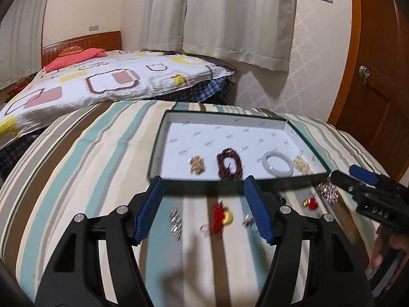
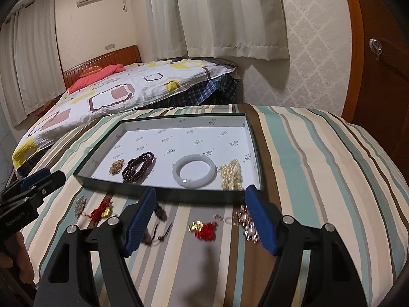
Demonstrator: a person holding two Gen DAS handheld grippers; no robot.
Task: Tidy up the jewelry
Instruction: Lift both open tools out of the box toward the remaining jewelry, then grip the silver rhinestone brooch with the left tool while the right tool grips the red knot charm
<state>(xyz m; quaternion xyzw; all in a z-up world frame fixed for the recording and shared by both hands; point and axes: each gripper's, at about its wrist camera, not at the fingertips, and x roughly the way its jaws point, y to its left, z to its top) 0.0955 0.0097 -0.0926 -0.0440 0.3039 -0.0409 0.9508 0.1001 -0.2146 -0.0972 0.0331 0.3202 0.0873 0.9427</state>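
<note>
While both pairs of jaws stood released and empty above the striped table (image 2: 319, 153), the sorting looked partly done: one open box (image 2: 163, 196) held four pieces, a white bangle (image 2: 194, 173), a dark red bead string (image 2: 139, 166), a pale gold chain (image 2: 231, 175) and a small amber cluster (image 2: 116, 166). Several loose pieces, about five, lay just before it, among them two red tassel charms (image 2: 205, 229). Next, the left gripper (image 1: 204, 212) or right gripper (image 2: 200, 220) probably had to descend and close on one.
</note>
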